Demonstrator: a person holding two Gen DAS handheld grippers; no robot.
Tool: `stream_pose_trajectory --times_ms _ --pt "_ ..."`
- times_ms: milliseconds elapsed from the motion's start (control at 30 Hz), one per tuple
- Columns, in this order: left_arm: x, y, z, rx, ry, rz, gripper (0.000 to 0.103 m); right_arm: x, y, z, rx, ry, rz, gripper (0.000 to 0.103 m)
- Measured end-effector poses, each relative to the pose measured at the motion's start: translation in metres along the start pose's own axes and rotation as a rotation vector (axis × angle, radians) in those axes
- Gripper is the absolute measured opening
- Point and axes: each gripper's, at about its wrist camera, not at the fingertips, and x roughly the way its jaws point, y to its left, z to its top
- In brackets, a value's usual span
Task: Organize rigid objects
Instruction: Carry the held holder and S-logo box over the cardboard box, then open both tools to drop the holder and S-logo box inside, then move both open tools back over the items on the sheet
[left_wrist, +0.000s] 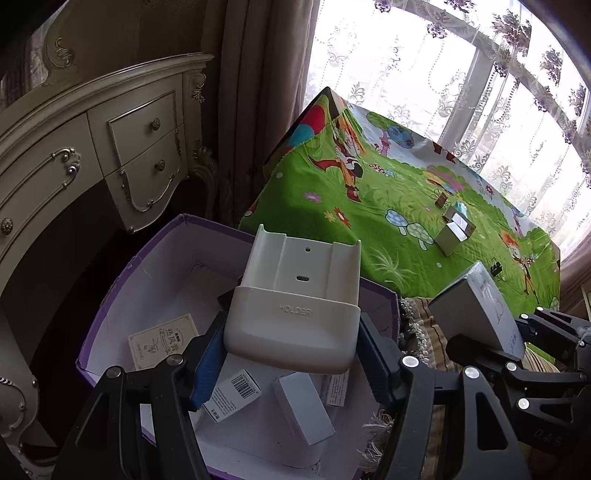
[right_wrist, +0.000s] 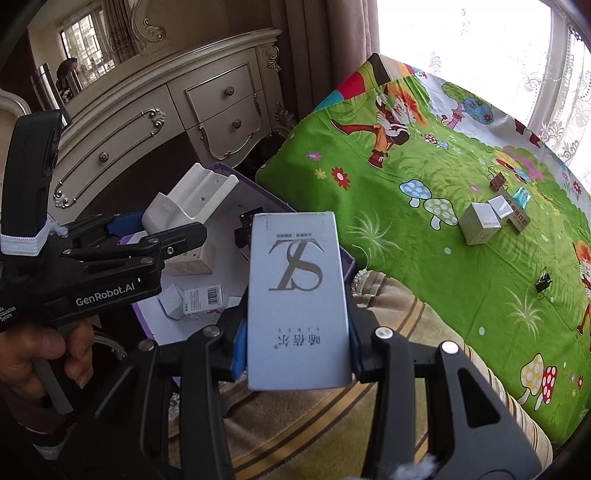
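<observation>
White plastic filled the left claw (left_wrist: 291, 354): its blue pads were clenched on the base of a holder (left_wrist: 295, 295) (embossed "HOLDER"), held over the open purple-edged box (left_wrist: 110, 295). Inside the box lay small cartons, one showing a barcode (left_wrist: 236, 395), partly hidden behind the claw. The right claw (right_wrist: 295, 347) gripped a grey-blue flat box (right_wrist: 297, 295), its print upside down, above a striped blanket (right_wrist: 406, 350). On the green cartoon-covered bed (right_wrist: 388, 206), near its far edge, sat small boxes (right_wrist: 480, 221) and binder clips (right_wrist: 543, 282), too small to read. A hand (right_wrist: 33, 354) was cut off at the frame's edge.
</observation>
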Motion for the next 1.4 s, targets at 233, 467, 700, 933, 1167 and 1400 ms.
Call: stream_pose_trajectory --times_ms 233,467,700,933,1167,1400 --pt "0.007 0.010 -0.007 -0.026 0.029 0.021 0.066 0.028 0.013 -0.003 -0.029 0.034 0.015 0.046" --pt "0.008 0.005 -0.006 -0.009 0.037 0.028 0.067 0.029 0.014 -0.008 -0.034 0.028 0.020 0.073" --pt "0.008 -0.005 -0.006 0.012 0.040 0.007 0.067 0.025 0.012 -0.012 -0.021 0.017 0.011 0.074" --pt "0.009 -0.012 -0.005 0.022 0.046 -0.016 0.067 0.019 0.003 -0.015 0.023 0.005 0.006 0.074" --pt "0.010 -0.023 -0.005 0.038 0.049 -0.047 0.067 0.012 -0.019 -0.018 0.115 -0.001 0.008 0.076" --pt "0.011 -0.043 -0.001 0.067 0.052 -0.096 0.067 -0.001 -0.052 -0.025 0.232 -0.015 0.019 0.076"
